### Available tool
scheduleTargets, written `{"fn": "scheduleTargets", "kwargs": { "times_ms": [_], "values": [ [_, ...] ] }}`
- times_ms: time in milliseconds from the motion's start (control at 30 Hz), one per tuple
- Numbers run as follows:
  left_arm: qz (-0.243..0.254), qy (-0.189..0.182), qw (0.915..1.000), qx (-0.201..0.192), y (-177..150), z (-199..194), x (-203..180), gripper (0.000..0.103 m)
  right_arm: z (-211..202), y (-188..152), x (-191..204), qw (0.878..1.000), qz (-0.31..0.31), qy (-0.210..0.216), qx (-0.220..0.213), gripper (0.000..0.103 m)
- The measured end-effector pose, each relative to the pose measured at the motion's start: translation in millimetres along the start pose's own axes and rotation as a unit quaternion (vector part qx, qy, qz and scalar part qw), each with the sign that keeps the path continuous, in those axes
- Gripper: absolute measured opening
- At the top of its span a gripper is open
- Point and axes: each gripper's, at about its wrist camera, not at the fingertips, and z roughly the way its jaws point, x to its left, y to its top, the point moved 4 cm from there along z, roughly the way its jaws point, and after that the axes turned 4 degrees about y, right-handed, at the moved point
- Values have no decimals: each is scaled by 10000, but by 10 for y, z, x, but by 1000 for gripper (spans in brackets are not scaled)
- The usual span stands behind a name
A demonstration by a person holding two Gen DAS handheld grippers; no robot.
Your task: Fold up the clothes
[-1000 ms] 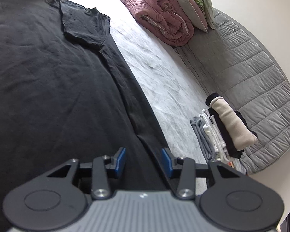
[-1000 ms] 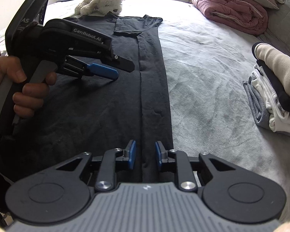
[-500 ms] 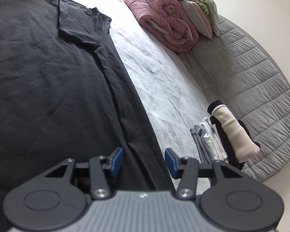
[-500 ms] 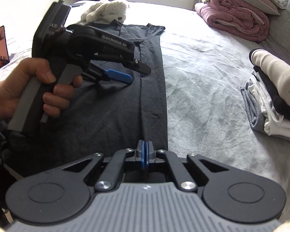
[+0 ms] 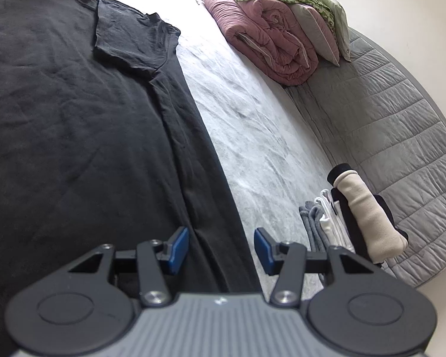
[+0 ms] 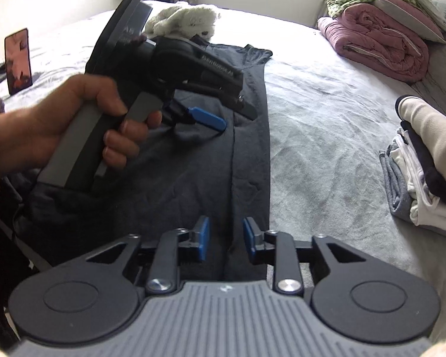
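Left wrist: the left gripper (image 5: 221,250) gapes wide and empty over the shirt (image 5: 74,136), whose folded right edge runs from 12 to 6 o'clock. Bare sheet (image 5: 252,119) lies open at 1 o'clock; the clothes stack (image 5: 356,217) sits at 3. The shirt's left part is cut off.

Right wrist: the right gripper (image 6: 224,239) is part-open, holding nothing, above the shirt's near hem. At 10 o'clock a hand (image 6: 59,125) with the left gripper hides some shirt.

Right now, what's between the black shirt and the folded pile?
Only bare grey bedsheet between the black shirt and the folded pile, seen in both views.
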Motion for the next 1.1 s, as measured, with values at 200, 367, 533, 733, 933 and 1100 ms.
{"fn": "scheduleTargets", "kwargs": {
  "times_ms": [200, 367, 533, 733, 933, 1100],
  "values": [
    [-309, 16, 9994, 124, 32, 18, 20, 50, 184, -141, 44, 9972, -512, -388, 383, 8],
    [-459, -5, 9989, 124, 39, 32, 44, 50, -84, -56, -122, 9999, -15, -109, -38, 4],
    [-647, -3, 9979, -84, 59, 28, 54, 47, -332, 24, -103, 9993, -31, 13, -381, 0],
    [-735, 64, 9968, -303, 70, 97, 75, 29, -273, 37, -7, 9996, -121, 52, -267, 0],
    [-748, 173, 9967, -246, 103, 85, 88, 34, -153, -54, 70, 9997, -218, 47, -26, 37],
    [-701, 194, 9972, -178, 104, 84, 78, 37, 52, -156, 161, 9986, -412, 99, 327, 39]
  ]
}}
